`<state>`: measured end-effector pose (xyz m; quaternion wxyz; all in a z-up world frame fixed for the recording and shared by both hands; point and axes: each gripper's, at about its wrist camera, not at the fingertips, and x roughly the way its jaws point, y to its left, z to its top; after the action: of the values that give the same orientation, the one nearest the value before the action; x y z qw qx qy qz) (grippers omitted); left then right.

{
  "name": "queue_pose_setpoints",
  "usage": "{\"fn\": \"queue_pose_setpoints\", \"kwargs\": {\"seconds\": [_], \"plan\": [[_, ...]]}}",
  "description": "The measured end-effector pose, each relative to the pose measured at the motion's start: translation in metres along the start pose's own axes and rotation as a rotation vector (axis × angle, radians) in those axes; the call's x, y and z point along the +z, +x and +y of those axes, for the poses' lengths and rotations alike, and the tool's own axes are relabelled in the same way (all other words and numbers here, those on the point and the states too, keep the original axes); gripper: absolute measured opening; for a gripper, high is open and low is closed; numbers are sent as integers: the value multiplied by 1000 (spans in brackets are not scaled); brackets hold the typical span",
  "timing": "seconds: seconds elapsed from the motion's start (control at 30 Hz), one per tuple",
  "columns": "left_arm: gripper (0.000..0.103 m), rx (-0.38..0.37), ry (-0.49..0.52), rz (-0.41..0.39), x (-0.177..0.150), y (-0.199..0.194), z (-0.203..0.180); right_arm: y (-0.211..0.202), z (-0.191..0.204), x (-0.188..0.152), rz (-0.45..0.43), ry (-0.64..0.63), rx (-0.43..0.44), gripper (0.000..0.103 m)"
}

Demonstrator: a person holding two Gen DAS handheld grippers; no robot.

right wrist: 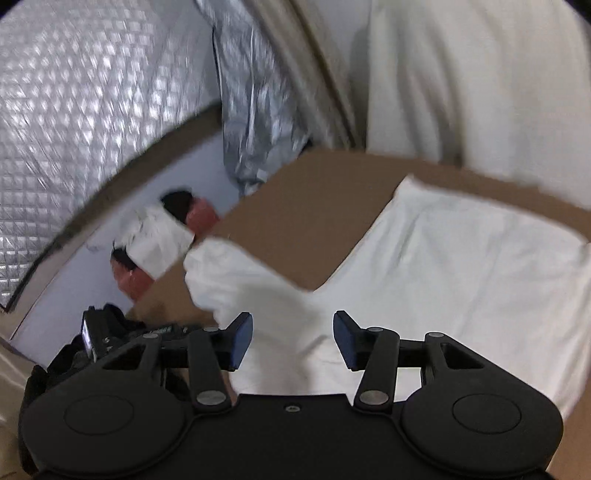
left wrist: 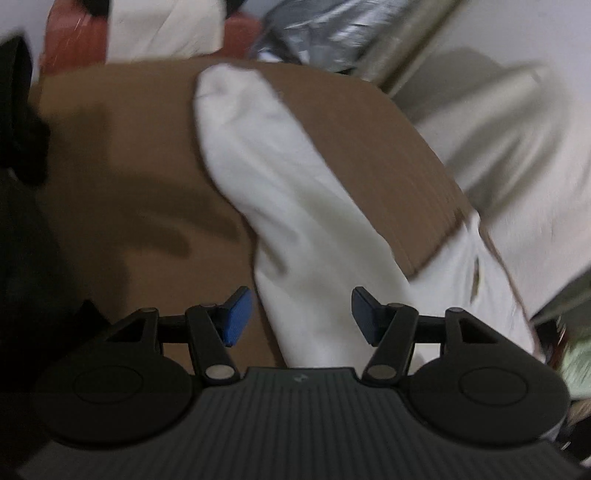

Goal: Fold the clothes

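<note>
Left gripper (left wrist: 301, 317): your jaws stand wide apart, blue pads (left wrist: 236, 317) facing each other, nothing clamped. A strip of the white garment (left wrist: 280, 206) passes between and under them; whether a pad touches the cloth you cannot tell, as the frame is blurred.

Right gripper (right wrist: 293, 341): your jaws are likewise spread wide and empty, with white cloth (right wrist: 443, 266) lying below and between the pads (right wrist: 242, 341).

Garment, left view: one long white part runs from your jaws up and away across the brown table (left wrist: 122, 155), ending in a rounded tip near the far edge. A second part drapes off the table's right edge.

Garment, right view: a broad white panel lies flat to the right of your jaws, and a narrower limb (right wrist: 236, 273) stretches left to the table's (right wrist: 314, 206) left edge. A brown wedge of table shows between the two.

Surroundings, left view: a red seat (left wrist: 70, 44) with pale cloth over it stands beyond the table; silver quilted sheeting (left wrist: 325, 33) to its right; a pale curtain (left wrist: 509, 140) at far right.

Surroundings, right view: the silver sheeting (right wrist: 74, 110) fills the left side, a pale curtain (right wrist: 472, 74) the upper right. The left gripper's dark body (right wrist: 99, 332) sits just left of your right one.
</note>
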<state>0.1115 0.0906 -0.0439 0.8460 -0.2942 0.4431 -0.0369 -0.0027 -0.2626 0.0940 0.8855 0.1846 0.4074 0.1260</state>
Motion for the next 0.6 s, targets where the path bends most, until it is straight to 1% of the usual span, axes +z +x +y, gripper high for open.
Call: {"fn": "queue_pose_setpoints", "kwargs": {"seconds": [0.1, 0.17, 0.23, 0.3, 0.37, 0.4, 0.43, 0.47, 0.53, 0.57, 0.6], "plan": [[59, -8, -53, -16, 8, 16, 25, 61, 5, 7, 106, 1, 97, 54], [59, 3, -62, -37, 11, 24, 40, 103, -2, 0, 180, -20, 147, 54], [59, 20, -54, -44, 10, 32, 49, 145, -11, -12, 277, -49, 196, 54], [62, 29, -33, -44, 13, 40, 54, 175, -18, -29, 344, -90, 180, 54], [62, 50, -38, -50, 18, 50, 60, 194, -25, -45, 363, -157, 154, 54], [62, 37, -96, -47, 23, 58, 66, 201, -26, -52, 352, -195, 137, 54], [64, -14, -200, -43, 28, 67, 75, 208, -29, -58, 354, -216, 121, 54], [69, -73, -305, -39, 32, 76, 84, 215, -32, -64, 370, -220, 106, 54], [72, -209, -505, -31, 36, 96, 99, 240, -40, -75, 467, -212, 51, 54], [72, -237, -562, -30, 36, 105, 100, 251, -43, -80, 504, -213, 33, 56], [72, -257, -600, -31, 37, 113, 100, 259, -45, -83, 515, -218, 35, 56]]}}
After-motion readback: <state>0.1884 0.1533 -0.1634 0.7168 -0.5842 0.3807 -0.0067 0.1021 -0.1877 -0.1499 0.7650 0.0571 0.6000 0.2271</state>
